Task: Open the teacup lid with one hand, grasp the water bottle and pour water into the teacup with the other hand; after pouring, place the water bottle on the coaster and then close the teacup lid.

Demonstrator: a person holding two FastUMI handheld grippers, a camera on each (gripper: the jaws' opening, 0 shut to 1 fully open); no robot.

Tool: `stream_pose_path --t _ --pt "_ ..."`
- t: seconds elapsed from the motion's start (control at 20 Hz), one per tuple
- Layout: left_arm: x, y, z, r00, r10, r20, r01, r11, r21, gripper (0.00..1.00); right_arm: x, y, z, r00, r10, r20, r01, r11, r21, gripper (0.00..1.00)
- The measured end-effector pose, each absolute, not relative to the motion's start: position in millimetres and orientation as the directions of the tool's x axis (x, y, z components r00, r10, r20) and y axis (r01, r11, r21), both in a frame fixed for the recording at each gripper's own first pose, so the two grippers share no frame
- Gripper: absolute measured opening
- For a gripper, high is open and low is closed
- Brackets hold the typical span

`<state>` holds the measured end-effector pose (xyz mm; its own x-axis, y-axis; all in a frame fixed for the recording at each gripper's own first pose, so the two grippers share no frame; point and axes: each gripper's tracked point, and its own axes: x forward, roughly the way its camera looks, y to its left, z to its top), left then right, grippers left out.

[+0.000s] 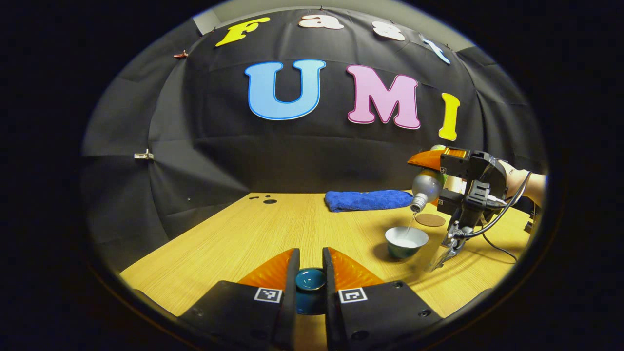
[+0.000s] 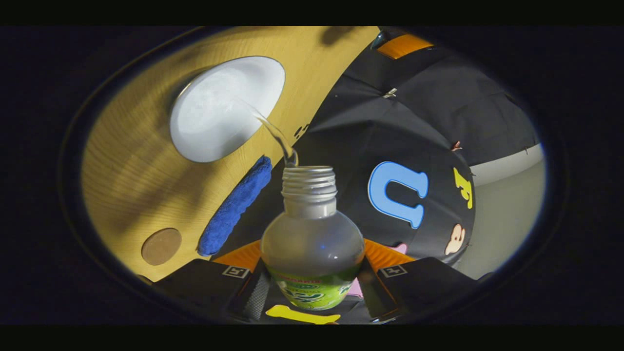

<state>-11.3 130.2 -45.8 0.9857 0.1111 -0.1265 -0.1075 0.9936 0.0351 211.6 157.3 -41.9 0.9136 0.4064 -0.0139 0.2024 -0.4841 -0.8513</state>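
Note:
My left gripper point(image 1: 310, 278) is shut on the dark teal teacup lid point(image 1: 310, 282), held low over the near table. To the right stands the lidless teacup point(image 1: 406, 241), white inside, teal outside. Above it the right gripper point(image 1: 438, 170) tips the clear water bottle point(image 1: 425, 187) mouth down, and a thin stream runs into the cup. In the right gripper view, my right gripper point(image 2: 312, 280) is shut on the water bottle point(image 2: 312, 243), with water arcing from its threaded neck into the teacup point(image 2: 224, 109). The round brown coaster point(image 2: 161, 246) lies on the table; the coaster point(image 1: 430, 220) sits just beyond the cup.
A folded blue towel point(image 1: 368, 200) lies at the back of the wooden table point(image 1: 234, 239), and the blue towel point(image 2: 236, 204) sits between cup and coaster. A person's forearm point(image 1: 529, 183) and a cable trail behind the right gripper. Small holes point(image 1: 265, 199) mark the far left table.

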Motion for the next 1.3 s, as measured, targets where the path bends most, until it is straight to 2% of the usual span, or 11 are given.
stream_pose_path --t 0.2,0.25,0.5,0.55,0.65,0.7,0.9,0.95,1.0,1.1,1.3 --pt "-10.6 130.4 -46.8 0.985 0.113 -0.128 -0.110 0.993 0.032 0.28 211.4 162.2 -35.6 0.906 0.423 -0.001 0.229 -0.493 -0.840 0.84" --pt "-10.8 130.4 -46.8 0.985 0.113 -0.127 -0.110 0.993 0.031 0.28 212.0 163.3 -35.5 0.905 0.426 0.000 0.232 -0.492 -0.839 0.81" --pt "-10.3 129.3 -47.2 0.985 0.110 -0.130 -0.105 0.994 0.040 0.28 209.0 168.8 -32.9 0.896 0.444 0.007 0.261 -0.514 -0.817 0.81" --pt "-11.3 130.9 -47.1 0.985 0.115 -0.131 -0.110 0.993 0.043 0.31 208.8 169.2 -32.4 0.895 0.447 0.006 0.266 -0.520 -0.812 0.81" --pt "-10.4 133.6 -47.7 0.984 0.120 -0.133 -0.116 0.993 0.035 0.28 209.4 168.6 -31.1 0.894 0.449 0.008 0.275 -0.535 -0.799 0.81" --pt "-9.5 133.5 -48.7 0.984 0.120 -0.135 -0.117 0.993 0.031 0.28 209.9 167.8 -31.6 0.894 0.449 0.007 0.276 -0.538 -0.796 0.84" --pt "-11.4 134.2 -49.8 0.983 0.122 -0.135 -0.119 0.992 0.032 0.28 209.8 166.6 -31.0 0.893 0.450 0.009 0.280 -0.539 -0.795 0.81" --pt "-11.6 134.5 -48.7 0.983 0.123 -0.136 -0.119 0.992 0.035 0.28 209.6 168.0 -31.0 0.891 0.453 0.007 0.280 -0.538 -0.795 0.77" --pt "-12.1 135.9 -51.0 0.982 0.127 -0.138 -0.123 0.992 0.037 0.31 209.5 168.2 -30.2 0.891 0.454 0.009 0.282 -0.538 -0.795 0.77" --pt "-13.5 138.2 -51.8 0.981 0.132 -0.140 -0.129 0.991 0.032 0.28 209.6 168.3 -28.6 0.890 0.456 0.008 0.285 -0.541 -0.791 0.81" --pt "-14.1 140.1 -50.1 0.981 0.137 -0.136 -0.134 0.990 0.034 0.28 209.0 169.0 -28.4 0.887 0.461 0.008 0.292 -0.548 -0.784 0.81"
